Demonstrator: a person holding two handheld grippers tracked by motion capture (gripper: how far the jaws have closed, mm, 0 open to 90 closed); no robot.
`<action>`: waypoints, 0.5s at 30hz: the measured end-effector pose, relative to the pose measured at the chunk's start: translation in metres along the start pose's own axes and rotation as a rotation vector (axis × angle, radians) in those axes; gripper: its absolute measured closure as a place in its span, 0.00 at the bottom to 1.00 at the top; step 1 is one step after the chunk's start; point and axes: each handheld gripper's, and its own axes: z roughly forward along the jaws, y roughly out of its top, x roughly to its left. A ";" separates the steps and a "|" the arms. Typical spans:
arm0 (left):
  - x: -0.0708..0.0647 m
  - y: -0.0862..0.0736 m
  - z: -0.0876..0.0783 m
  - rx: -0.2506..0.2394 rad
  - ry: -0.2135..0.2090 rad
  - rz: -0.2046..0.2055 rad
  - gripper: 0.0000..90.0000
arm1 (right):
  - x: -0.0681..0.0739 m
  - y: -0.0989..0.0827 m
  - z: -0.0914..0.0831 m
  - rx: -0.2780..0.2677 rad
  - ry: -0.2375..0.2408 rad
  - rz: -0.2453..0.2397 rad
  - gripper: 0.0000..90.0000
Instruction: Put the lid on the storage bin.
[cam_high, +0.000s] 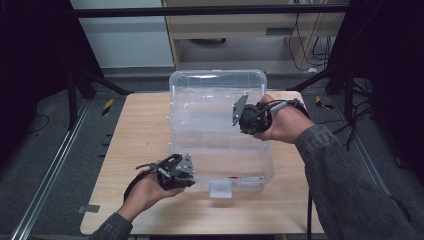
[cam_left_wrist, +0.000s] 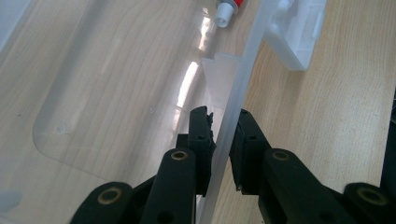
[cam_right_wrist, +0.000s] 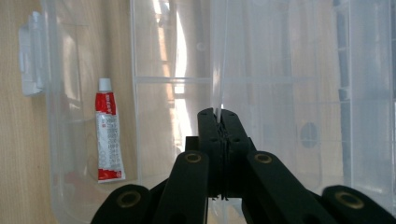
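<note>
Steadying comes first: left hand-held gripper (cam_left_wrist: 223, 140) pinches the clear box (cam_high: 220, 150) wall. Right hand-held gripper (cam_right_wrist: 218, 116) is clamped on an inner divider (cam_right_wrist: 217, 70); lifting it out likely follows.

In the high view the left gripper (cam_high: 186, 176) is hiding its 2 jaws behind its own body and the person's left hand (cam_high: 150, 189), and the right gripper (cam_high: 248, 119) is hiding its own the same way. The clear box (cam_high: 220, 150) is blurring into glare, so its inner dividers are staying hard to trace. The red and white tube (cam_right_wrist: 108, 135) is carrying print too small to read; in the left gripper view the frame's edge at 12 o'clock is cutting it off. The white latch (cam_left_wrist: 299, 32) is running out at 1 o'clock there.
</note>
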 end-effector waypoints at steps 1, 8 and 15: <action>0.000 0.000 0.000 0.001 -0.001 0.000 0.88 | 0.002 0.000 0.000 0.001 -0.001 -0.004 0.99; 0.000 0.000 0.000 0.006 -0.007 -0.019 0.88 | 0.015 -0.003 -0.003 0.003 -0.004 -0.024 0.99; -0.001 0.000 0.000 0.002 0.001 -0.041 0.87 | 0.029 -0.004 -0.003 0.019 -0.008 -0.045 0.98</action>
